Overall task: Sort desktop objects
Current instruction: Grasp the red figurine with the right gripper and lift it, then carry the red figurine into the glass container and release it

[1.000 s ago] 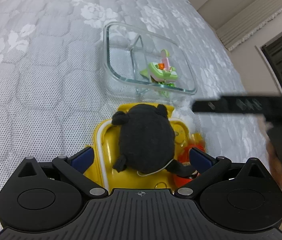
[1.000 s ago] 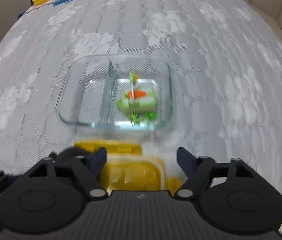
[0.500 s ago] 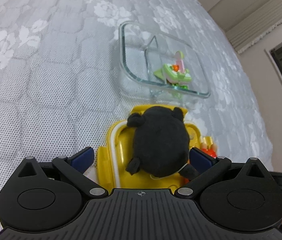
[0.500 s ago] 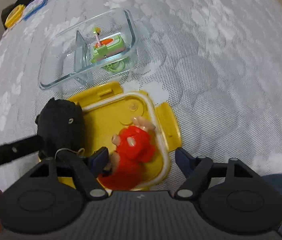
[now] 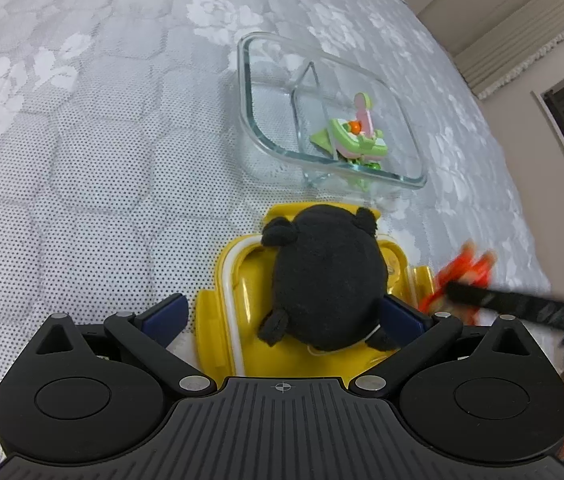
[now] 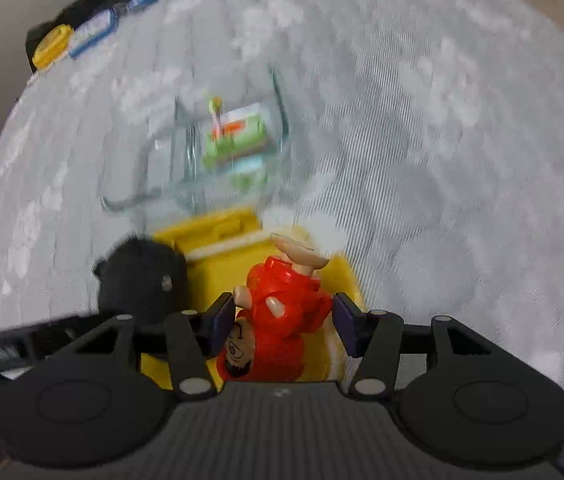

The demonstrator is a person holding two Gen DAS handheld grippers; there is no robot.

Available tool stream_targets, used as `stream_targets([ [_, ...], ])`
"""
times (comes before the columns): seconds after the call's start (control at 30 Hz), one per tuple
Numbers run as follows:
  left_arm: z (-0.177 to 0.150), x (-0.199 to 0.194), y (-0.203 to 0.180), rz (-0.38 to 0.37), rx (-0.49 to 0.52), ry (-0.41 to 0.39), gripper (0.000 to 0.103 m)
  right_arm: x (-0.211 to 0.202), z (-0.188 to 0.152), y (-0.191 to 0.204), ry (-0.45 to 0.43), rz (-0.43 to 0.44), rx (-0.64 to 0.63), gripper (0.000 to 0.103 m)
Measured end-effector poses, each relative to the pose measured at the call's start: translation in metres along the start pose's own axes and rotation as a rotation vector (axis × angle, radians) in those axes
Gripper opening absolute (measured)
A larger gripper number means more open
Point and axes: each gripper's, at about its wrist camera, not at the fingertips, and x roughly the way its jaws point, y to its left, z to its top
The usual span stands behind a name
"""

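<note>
The red figure (image 6: 278,316) lay head-down toward the camera in the right wrist view, over the right part of the yellow lid (image 6: 218,248), with its tan feet pointing away. The right gripper (image 6: 282,322) sat around it, one blue pad (image 6: 224,324) against the figure's left side and the other just beside its right; the frame was blurred, so the pads seemed closed on the toy, though firm contact on both sides could not be confirmed. In the left wrist view the same toy showed only as an orange-red smear (image 5: 461,276) beside the lid's right edge, crossed by a black finger of the right gripper.

The black plush toy (image 5: 321,280) rested on the yellow lid (image 5: 222,292), its ears pointing away from the camera. The left gripper (image 5: 282,316) was spread wide, its left blue pad (image 5: 164,314) well clear of the plush and the right pad at the plush's lower edge, holding nothing.

Just beyond the lid stood the clear glass container (image 5: 250,128), split by a divider. A green and pink toy (image 5: 355,136) sat in its right compartment; the left one held nothing visible. All of it rested on a grey quilted floral cover (image 5: 82,160). At the far edge, small yellow and blue items (image 6: 78,38) lay on something dark.
</note>
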Motion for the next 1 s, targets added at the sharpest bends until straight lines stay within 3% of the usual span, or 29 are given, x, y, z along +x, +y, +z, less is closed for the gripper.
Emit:
stream_targets([
  [0.4, -0.002, 0.000, -0.001, 0.002, 0.005, 0.008, 0.103, -0.048, 0.073, 0.050, -0.234, 0.006, -0.113, 0.056],
  [1.0, -0.006, 0.003, -0.002, -0.019, 0.004, 0.023, 0.103, 0.080, 0.121, 0.011, -0.185, 0.061, 0.462, 0.056],
])
